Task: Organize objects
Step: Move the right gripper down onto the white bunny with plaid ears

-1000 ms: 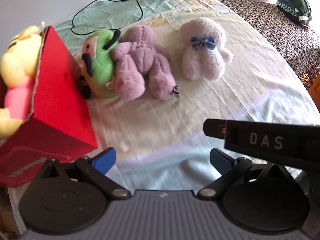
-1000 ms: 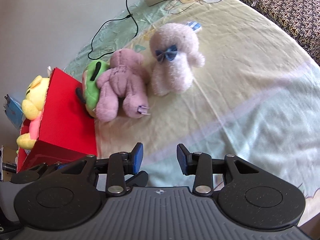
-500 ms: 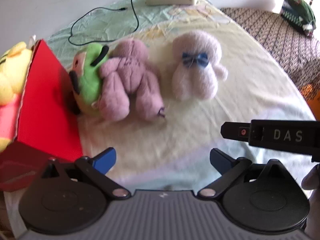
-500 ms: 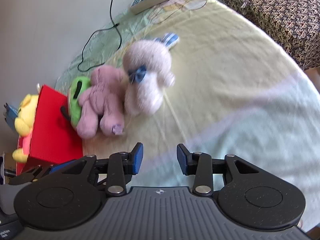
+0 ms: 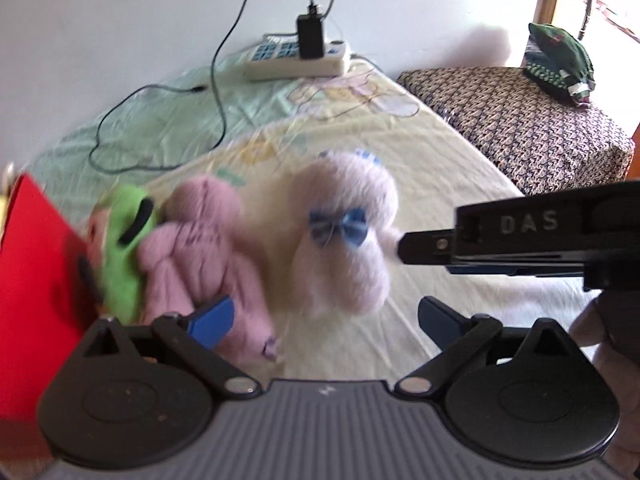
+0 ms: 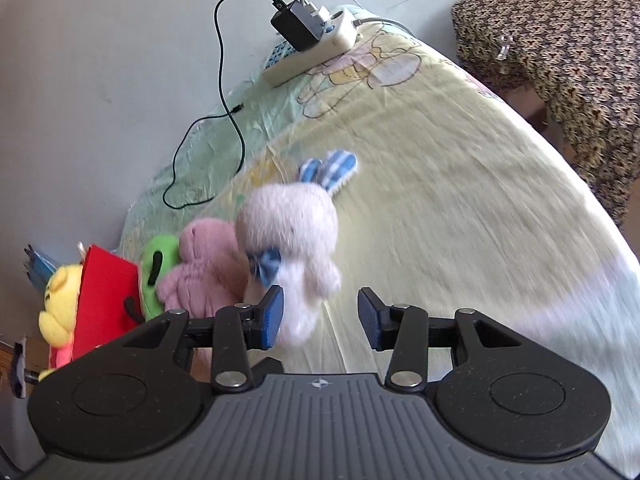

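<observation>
- Now the right gripper (image 6: 320,318), jaws parted and empty, sits just before the white plush bunny (image 6: 294,248).
- Left gripper (image 5: 326,318) gapes wide, empty, near the pink teddy (image 5: 200,248).

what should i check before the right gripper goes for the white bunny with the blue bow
1. Right gripper open: ok, jaws spread with nothing between them.
2. Lined up on the white bunny: not ok, the toy sits toward the left finger, not centred.
3. Bunny free of the pink bear: cannot tell, they overlap in the right wrist view and the picture is blurred.
4. Left gripper out of the way: cannot tell, it is open and empty, but its distance from the bunny is unclear.
5. Room in the red box: cannot tell, a yellow plush already sits in it and the inside is hidden.
</observation>
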{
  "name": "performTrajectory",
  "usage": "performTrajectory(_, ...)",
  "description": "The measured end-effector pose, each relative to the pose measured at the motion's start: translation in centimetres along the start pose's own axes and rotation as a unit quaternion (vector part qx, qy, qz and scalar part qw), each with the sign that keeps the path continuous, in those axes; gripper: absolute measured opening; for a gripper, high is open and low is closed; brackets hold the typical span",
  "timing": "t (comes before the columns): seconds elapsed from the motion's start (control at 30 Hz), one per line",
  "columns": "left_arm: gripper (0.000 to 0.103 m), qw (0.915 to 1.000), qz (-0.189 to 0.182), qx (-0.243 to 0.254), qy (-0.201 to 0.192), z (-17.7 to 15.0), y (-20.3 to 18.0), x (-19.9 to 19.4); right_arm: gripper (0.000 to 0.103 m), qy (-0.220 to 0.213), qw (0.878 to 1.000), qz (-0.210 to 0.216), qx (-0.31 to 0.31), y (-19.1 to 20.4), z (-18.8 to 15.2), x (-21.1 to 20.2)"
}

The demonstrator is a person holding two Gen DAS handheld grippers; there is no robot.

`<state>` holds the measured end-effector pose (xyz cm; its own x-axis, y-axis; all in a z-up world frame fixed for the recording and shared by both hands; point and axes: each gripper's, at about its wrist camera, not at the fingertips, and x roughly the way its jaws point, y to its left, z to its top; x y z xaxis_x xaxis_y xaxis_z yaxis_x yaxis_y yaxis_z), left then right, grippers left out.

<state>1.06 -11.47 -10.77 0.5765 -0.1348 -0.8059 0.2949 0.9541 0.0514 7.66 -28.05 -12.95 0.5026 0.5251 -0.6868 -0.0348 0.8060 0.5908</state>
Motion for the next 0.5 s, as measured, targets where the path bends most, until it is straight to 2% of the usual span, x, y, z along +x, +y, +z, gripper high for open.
performTrajectory(0.07, 0.097, 1.0, -0.004, 0.003, 0.001, 0.4, 0.2, 0.7, 0.045, 0.0, 1.0, 0.007, 0.003, -0.2, 0.5, 0.5)
performTrajectory(0.17, 0.085, 0.9999, -0.011, 0.005, 0.008, 1.2, 0.4, 1.9, 0.046, 0.003, 1.0, 0.017, 0.003, -0.4, 1.2, 1.5)
performTrajectory(0.37, 0.085, 0.9994, -0.03, -0.001, 0.019, 2.3, 0.7, 3.9, 0.049, 0.016, 0.999, 0.035, -0.004, -0.4, 2.3, 3.5)
performTrajectory(0.43, 0.083, 0.9992, -0.032, 0.003, 0.024, 2.6, 0.6, 4.6, 0.054, 0.022, 0.999, 0.044, -0.003, -0.5, 2.5, 4.2)
performTrajectory(0.5, 0.077, 0.9989, -0.035, 0.005, 0.031, 2.9, 0.5, 5.2, 0.054, 0.025, 0.998, 0.055, -0.004, -0.4, 2.7, 4.6)
